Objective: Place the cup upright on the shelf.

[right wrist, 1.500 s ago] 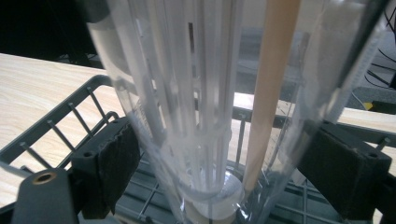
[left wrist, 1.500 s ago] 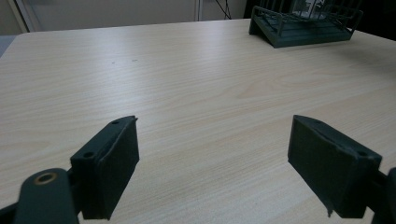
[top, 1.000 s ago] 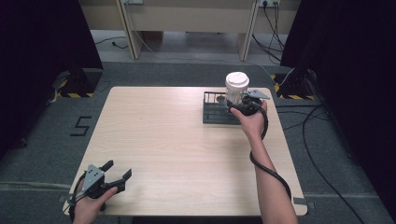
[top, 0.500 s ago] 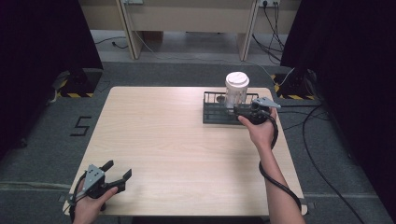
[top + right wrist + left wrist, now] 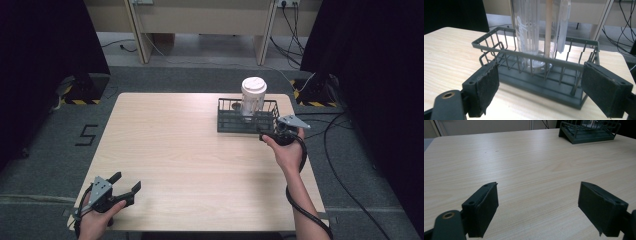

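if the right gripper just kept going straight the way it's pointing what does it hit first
Most likely the near wire wall of the dark basket, which sits right ahead between the right gripper's open jaws. Behind that wall stands the clear lidded cup. How small the remaining gap is can't be judged.

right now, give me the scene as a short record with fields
surface: wooden table
rack: dark wire basket at the far right of the table
in basket: clear cup with white lid, upright
right gripper: open, facing the basket's near side, holding nothing
left gripper: open, at the near left corner, holding nothing
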Available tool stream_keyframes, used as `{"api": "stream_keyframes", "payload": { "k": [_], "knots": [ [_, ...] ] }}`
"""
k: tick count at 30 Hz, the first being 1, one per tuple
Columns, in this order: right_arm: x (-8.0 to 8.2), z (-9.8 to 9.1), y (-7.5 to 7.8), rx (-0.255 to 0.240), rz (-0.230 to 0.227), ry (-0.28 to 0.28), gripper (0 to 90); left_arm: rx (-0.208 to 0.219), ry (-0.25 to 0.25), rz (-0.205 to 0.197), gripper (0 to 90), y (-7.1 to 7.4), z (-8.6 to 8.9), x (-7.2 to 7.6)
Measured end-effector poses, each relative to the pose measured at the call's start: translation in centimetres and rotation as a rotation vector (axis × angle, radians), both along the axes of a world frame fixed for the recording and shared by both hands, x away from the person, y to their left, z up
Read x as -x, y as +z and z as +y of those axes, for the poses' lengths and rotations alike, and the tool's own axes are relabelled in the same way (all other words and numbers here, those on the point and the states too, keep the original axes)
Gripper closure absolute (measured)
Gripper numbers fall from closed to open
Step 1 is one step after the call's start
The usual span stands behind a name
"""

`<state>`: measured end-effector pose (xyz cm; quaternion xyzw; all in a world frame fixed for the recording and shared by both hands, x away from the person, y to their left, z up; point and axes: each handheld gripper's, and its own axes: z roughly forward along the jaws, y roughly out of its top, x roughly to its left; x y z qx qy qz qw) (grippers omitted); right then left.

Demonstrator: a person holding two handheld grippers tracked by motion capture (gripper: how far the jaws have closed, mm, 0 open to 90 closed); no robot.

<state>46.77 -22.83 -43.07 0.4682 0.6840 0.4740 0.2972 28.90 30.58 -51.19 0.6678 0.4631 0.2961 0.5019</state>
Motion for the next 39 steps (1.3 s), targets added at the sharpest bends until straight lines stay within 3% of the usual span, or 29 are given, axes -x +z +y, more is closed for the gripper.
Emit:
{"api": "stream_keyframes", "payload": {
  "k": [11, 35, 39],
  "knots": [
    [3.1, -1.1, -1.1, -0.006, 0.005, 0.009, 16.5, 0.002, -0.002, 0.001, 15.9, 0.0, 0.0, 0.0],
    [7.8, -2.6, -3.9, 0.016, 0.013, 0.037, 17.0, -0.003, -0.004, 0.001, 16.0, 0.0, 0.0, 0.0],
    [9.1, -2.9, -4.7, 0.013, 0.014, 0.034, 17.0, -0.005, -0.002, 0.000, 16.0, 0.0, -0.1, 0.0]
  ]
}}
